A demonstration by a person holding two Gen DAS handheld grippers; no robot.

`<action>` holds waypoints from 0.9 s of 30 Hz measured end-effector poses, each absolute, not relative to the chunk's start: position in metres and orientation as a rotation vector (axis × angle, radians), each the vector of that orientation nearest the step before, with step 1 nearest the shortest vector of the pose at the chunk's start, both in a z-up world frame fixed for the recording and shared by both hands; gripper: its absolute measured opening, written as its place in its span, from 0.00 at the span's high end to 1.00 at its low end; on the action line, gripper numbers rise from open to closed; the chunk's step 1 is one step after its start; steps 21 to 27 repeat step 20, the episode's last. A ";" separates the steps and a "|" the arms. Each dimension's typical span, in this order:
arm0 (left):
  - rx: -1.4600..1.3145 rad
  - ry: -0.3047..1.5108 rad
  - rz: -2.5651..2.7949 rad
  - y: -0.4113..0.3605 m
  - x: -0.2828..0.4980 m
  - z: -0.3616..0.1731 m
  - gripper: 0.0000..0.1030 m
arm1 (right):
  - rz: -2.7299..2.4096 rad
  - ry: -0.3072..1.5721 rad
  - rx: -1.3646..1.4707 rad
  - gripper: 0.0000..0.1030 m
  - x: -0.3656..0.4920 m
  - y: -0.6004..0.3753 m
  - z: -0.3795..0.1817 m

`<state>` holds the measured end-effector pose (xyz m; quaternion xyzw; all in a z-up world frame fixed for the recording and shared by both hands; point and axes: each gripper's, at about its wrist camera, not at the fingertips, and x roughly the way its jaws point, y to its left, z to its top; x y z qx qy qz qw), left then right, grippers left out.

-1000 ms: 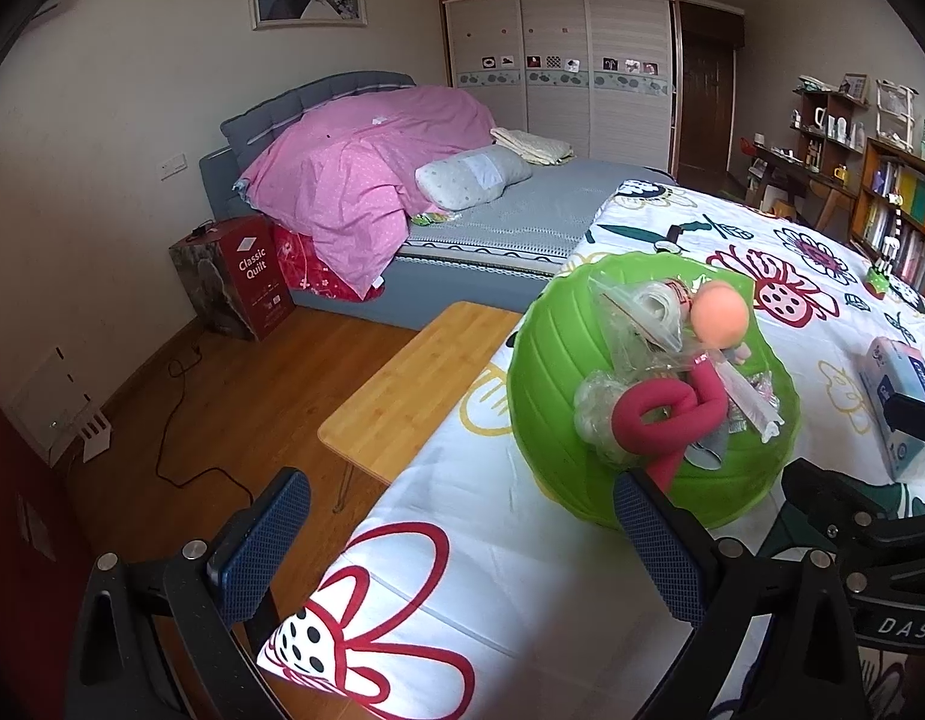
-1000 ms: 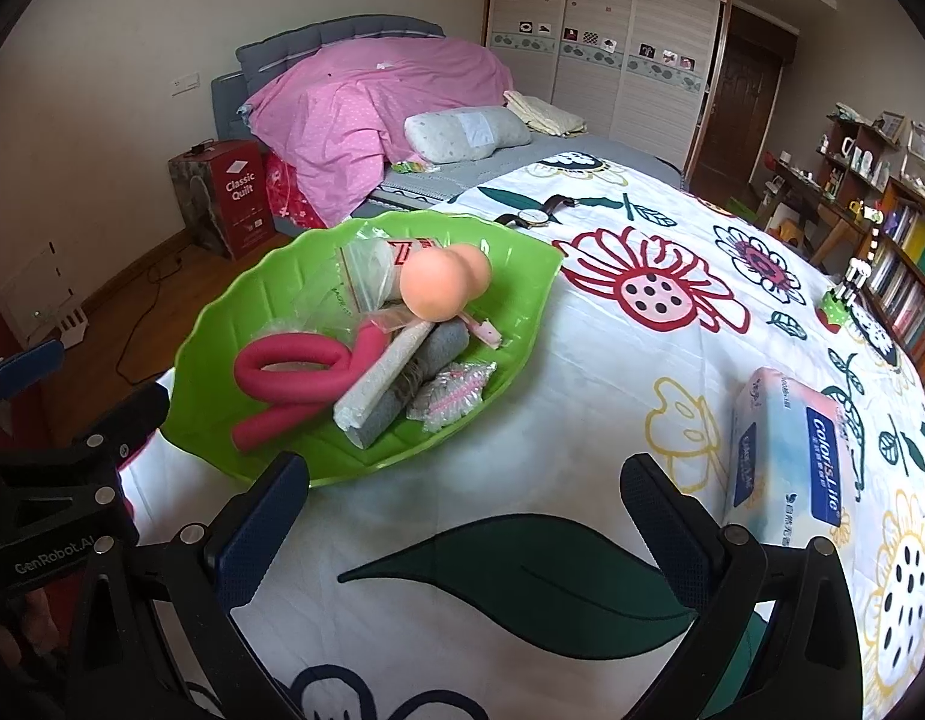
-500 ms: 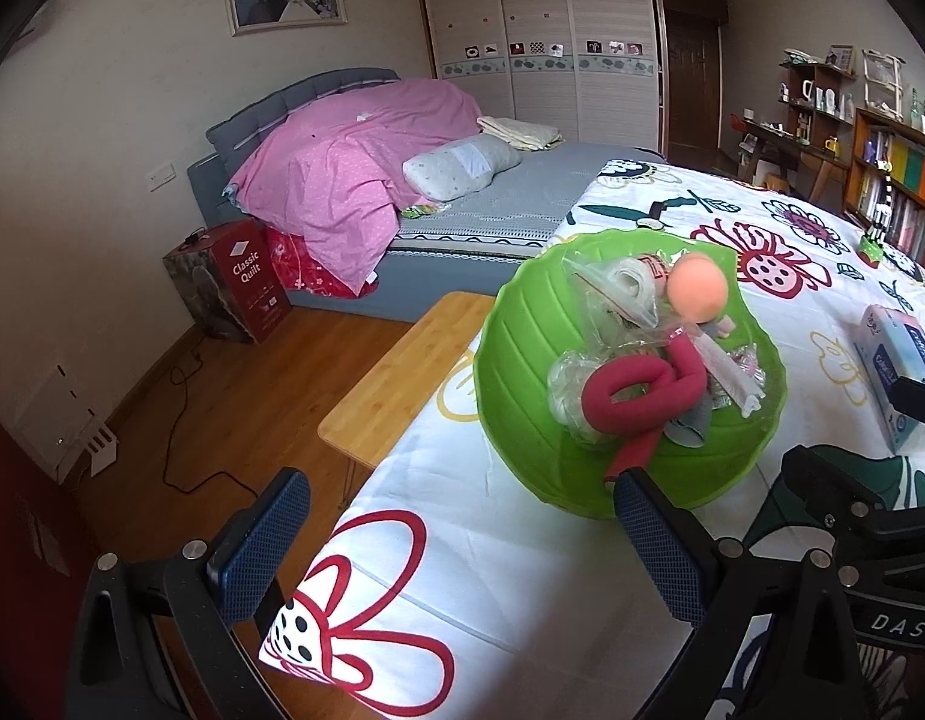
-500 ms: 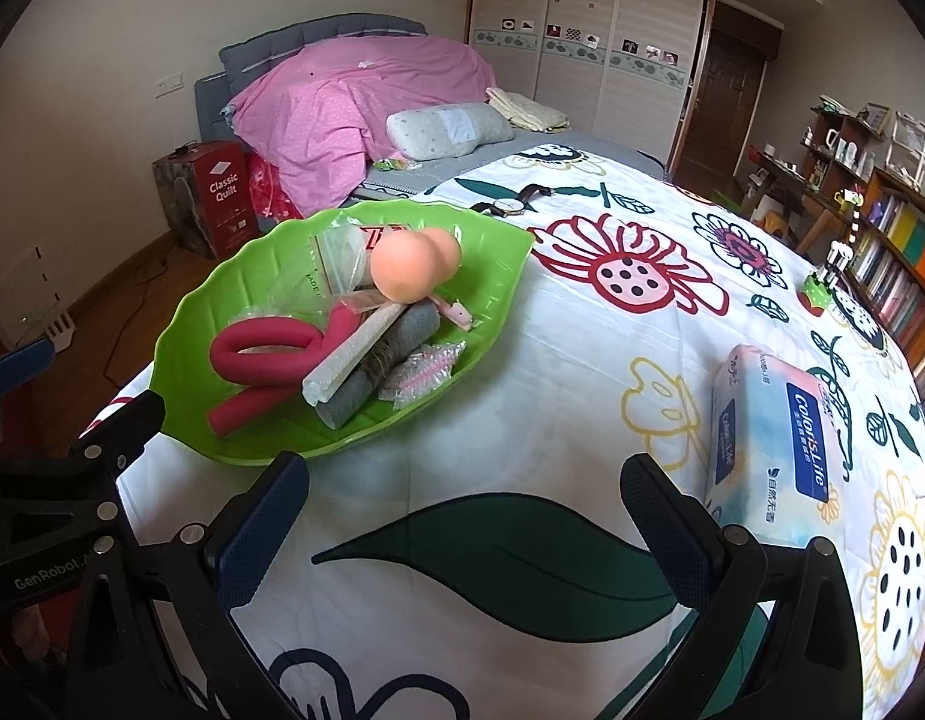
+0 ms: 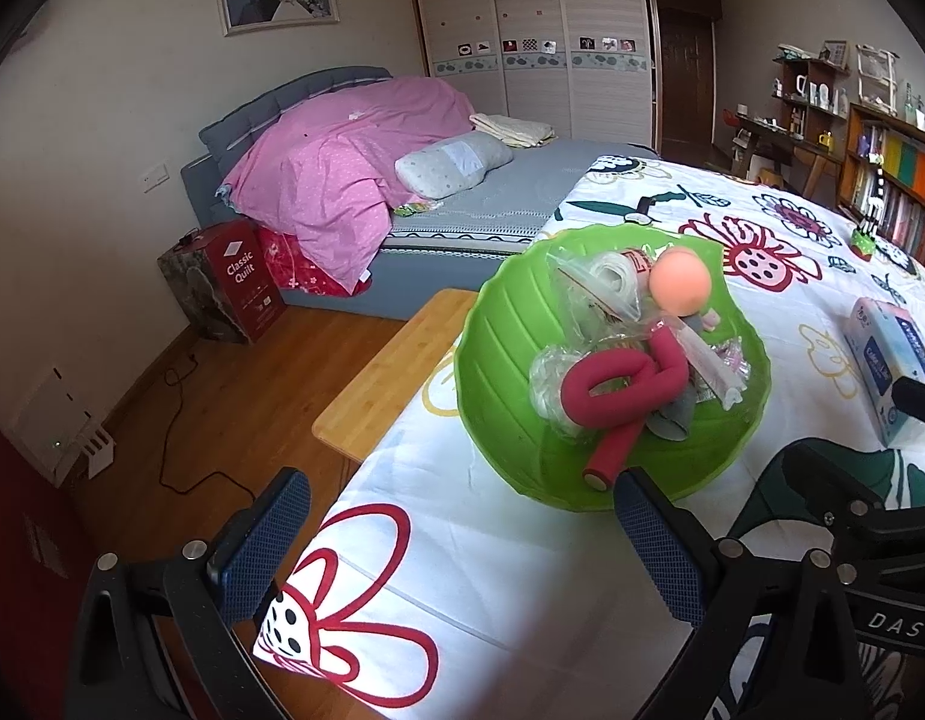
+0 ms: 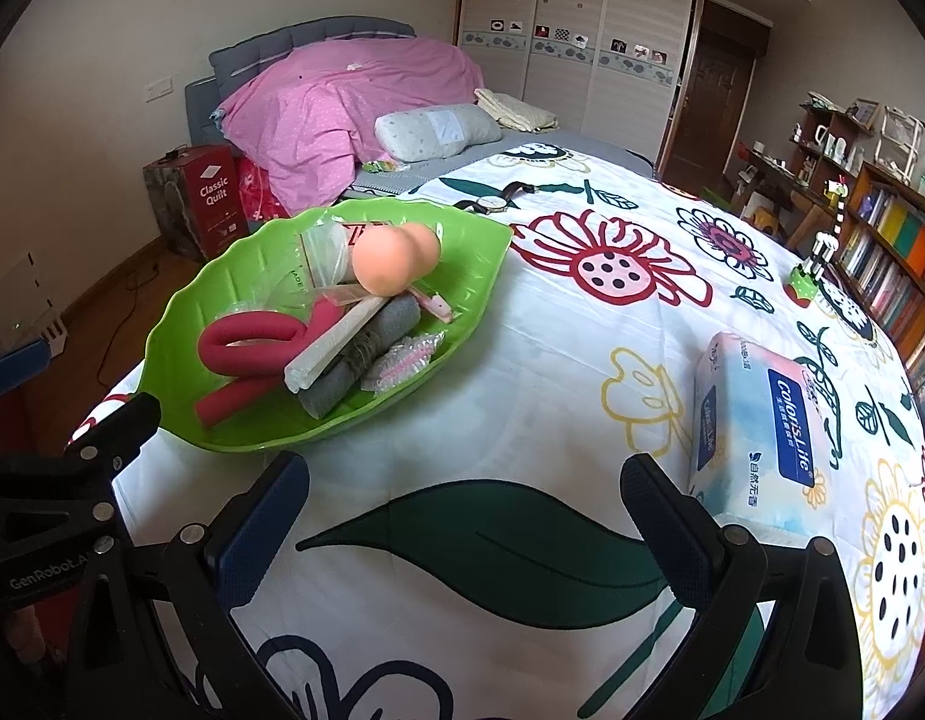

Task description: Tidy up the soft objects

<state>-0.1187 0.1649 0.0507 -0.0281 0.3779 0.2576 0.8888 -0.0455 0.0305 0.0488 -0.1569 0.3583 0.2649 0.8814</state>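
A green leaf-shaped tray (image 5: 498, 360) (image 6: 180, 324) sits on the floral cloth. It holds a red foam tube (image 5: 618, 381) (image 6: 246, 348), a peach foam ball (image 5: 681, 285) (image 6: 384, 264), a grey roll (image 6: 366, 354), a white stick (image 6: 336, 342) and clear bags (image 5: 588, 282). My left gripper (image 5: 462, 546) is open and empty, just short of the tray's near rim. My right gripper (image 6: 462, 525) is open and empty over the cloth, to the right of the tray. A tissue pack (image 6: 762, 426) (image 5: 894, 366) lies to the right.
The floral cloth (image 6: 552, 360) covers a table whose wooden corner (image 5: 390, 378) shows on the left. A wristwatch (image 6: 492, 201) lies behind the tray. A bed with a pink quilt (image 5: 342, 180), a red box (image 5: 234, 282) and bookshelves (image 6: 894, 252) stand beyond.
Both grippers have drawn back slightly from the tray and stayed open. The things in the tray have not moved.
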 end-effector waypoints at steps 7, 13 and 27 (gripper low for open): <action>-0.060 0.789 0.538 0.166 -0.119 0.050 0.00 | 0.555 0.746 -0.328 0.00 -0.048 0.032 0.051; -0.069 0.796 0.533 0.170 -0.119 0.049 0.00 | 0.555 0.746 -0.330 0.00 -0.047 0.033 0.050; -0.099 0.753 0.506 0.173 -0.126 0.053 0.00 | 0.554 0.743 -0.324 0.00 -0.049 0.034 0.049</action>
